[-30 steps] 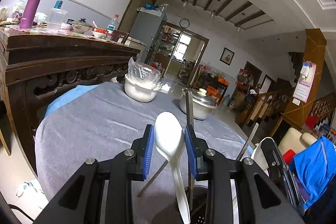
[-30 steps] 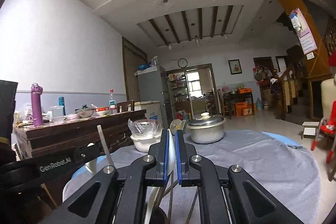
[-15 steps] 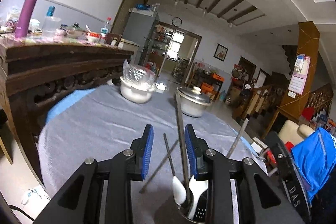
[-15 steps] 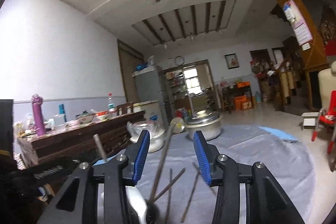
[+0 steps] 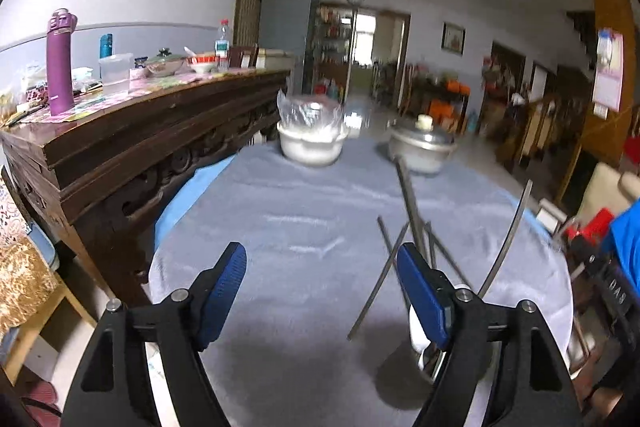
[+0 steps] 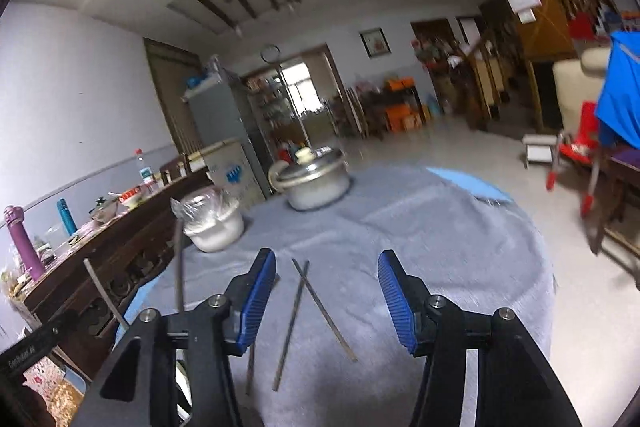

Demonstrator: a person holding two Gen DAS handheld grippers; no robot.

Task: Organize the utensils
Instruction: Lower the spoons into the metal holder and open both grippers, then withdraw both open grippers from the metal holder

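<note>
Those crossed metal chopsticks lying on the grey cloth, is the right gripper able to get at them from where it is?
Probably yes. The right gripper is open, and the crossed chopsticks lie flat on the grey cloth just ahead between its fingers, with nothing over them.

Crossed chopsticks [image 6: 308, 311] lie on the table [image 6: 460, 227], before the lidded pot [image 6: 314, 179].

Grey tablecloth [image 5: 304, 227], blue ribbed claw pads [image 6: 394, 297]
</note>
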